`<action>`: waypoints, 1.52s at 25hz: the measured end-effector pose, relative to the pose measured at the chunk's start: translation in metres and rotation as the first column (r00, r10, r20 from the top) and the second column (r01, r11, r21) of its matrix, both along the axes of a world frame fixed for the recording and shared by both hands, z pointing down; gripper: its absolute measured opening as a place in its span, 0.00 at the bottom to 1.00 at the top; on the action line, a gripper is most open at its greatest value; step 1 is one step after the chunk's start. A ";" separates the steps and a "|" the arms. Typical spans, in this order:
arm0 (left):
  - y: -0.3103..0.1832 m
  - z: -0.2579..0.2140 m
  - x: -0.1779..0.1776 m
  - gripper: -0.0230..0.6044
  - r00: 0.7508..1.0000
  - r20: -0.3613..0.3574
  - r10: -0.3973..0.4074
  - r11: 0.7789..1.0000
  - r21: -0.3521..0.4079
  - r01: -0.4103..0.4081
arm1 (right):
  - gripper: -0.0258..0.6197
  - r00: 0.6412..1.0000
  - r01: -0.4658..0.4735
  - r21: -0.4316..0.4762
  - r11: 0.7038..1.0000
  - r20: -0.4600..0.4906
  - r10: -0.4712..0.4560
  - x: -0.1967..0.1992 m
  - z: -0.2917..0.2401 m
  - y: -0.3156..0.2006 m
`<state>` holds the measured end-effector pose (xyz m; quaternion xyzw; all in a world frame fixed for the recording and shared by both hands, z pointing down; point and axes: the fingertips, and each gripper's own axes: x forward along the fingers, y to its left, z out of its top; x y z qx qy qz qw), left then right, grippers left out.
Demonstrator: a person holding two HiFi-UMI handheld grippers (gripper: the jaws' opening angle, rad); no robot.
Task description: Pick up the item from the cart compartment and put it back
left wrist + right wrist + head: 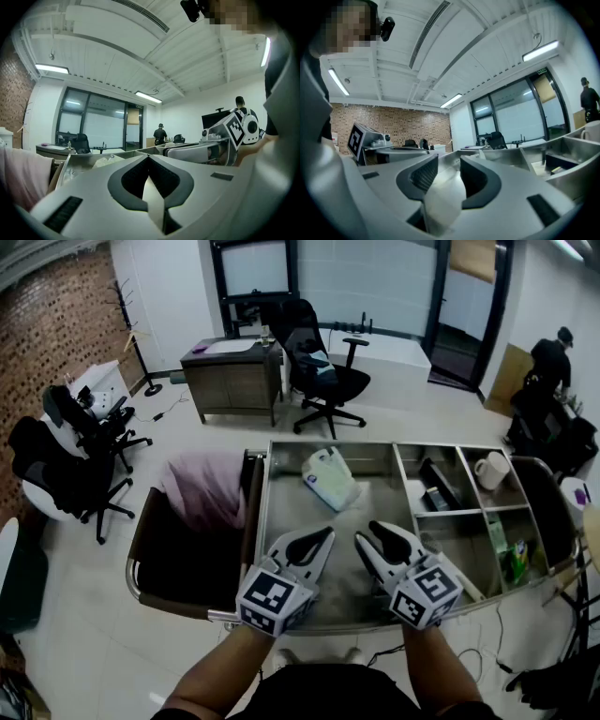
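The white bag (330, 479) lies in the big left compartment of the metal cart (265, 512), toward the far wall, a little above the middle of the head view. Nothing touches it, and both of your grippers are well short of it, low over the near end of the same compartment.

Your left gripper (328, 532) (149, 157) sits just below and left of the bag, with its jaws closed tip to tip and nothing between them. Your right gripper (367, 532) (449, 158) is just beside it, with its jaws apart and only the bare cart floor showing through the gap. Neither one holds anything.

To the right, the smaller compartments hold a white mug (489, 470) in the far corner, a dark object (436, 486) beside it, and a green packet (514, 559) nearer you. A pink cloth (202, 486) fills the bin hung on the cart's left side. Beyond the cart, in the upper middle of the frame, are a black office chair (323, 376) and a wooden desk (234, 371).
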<state>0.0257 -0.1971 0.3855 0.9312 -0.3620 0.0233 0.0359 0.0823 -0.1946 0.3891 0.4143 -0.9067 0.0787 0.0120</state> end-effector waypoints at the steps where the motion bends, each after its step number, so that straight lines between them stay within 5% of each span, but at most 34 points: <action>1: 0.000 0.000 0.000 0.04 1.000 0.000 -0.002 1.000 -0.001 0.002 | 0.30 1.000 -0.007 -0.001 1.000 -0.002 0.007 0.001 0.001 -0.001; 8: 0.001 0.001 -0.001 0.04 1.000 0.003 -0.002 1.000 -0.001 0.002 | 0.31 0.998 -0.050 -0.003 0.999 -0.041 0.050 0.006 0.000 -0.010; 11: 0.000 0.001 -0.001 0.04 1.000 0.002 -0.003 1.000 -0.003 0.003 | 0.43 0.997 -0.057 -0.012 0.998 -0.059 0.056 0.007 -0.007 -0.018; 22: 0.000 0.001 0.000 0.04 1.000 -0.004 -0.001 1.000 -0.007 0.001 | 0.43 0.977 -0.072 0.060 0.996 -0.199 0.082 -0.001 -0.068 -0.069; 38: -0.002 0.004 -0.002 0.04 1.000 -0.008 -0.008 1.000 -0.024 0.008 | 0.48 0.904 -0.057 -0.173 0.983 -0.427 -0.022 -0.036 -0.024 -0.178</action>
